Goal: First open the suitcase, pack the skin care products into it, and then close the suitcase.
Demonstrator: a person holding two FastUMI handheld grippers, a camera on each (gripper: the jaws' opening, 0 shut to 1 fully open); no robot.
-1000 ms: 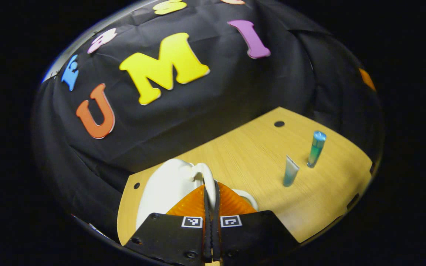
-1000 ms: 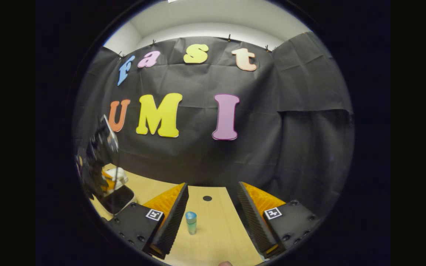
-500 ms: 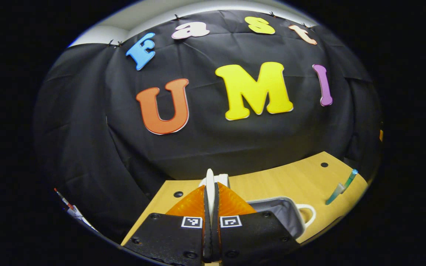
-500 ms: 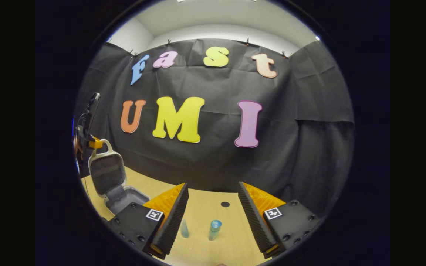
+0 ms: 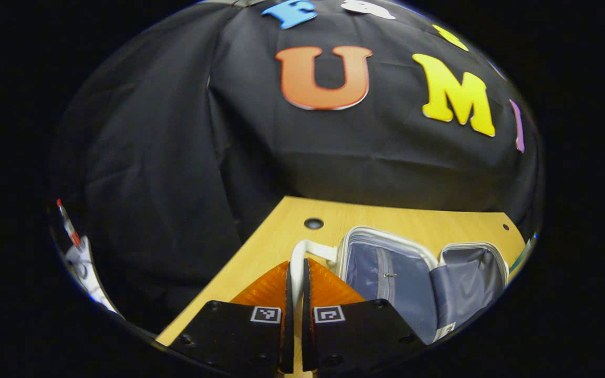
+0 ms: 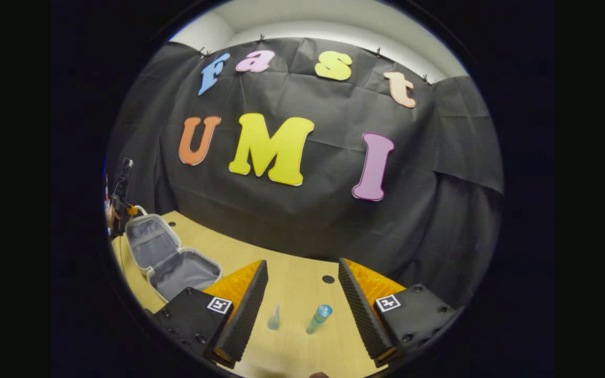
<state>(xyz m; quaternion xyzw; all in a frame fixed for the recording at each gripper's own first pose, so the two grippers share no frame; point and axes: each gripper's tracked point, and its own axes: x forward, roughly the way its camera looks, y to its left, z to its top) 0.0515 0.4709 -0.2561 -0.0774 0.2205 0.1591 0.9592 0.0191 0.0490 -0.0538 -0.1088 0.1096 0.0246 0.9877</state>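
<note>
While the left tongs (image 5: 296, 283) pinch the handle (image 5: 302, 251) of the open suitcase (image 5: 386, 273) at lower middle, the right tongs (image 6: 302, 294) gape wide.

Left gripper (image 5: 296, 294): two black finger mounts side by side, each carrying a small square black-and-white marker near its inner top corner; dark screws sit along the lower edges. Ribbed wedge-shaped bodies rise behind the markers.

Right gripper (image 6: 302, 294): same build, with black mounts, one square marker apiece, screws at the outer corners. The facing inner surfaces of its fingers (image 6: 247, 304) are finely ridged, wedges tapering forward.
</note>
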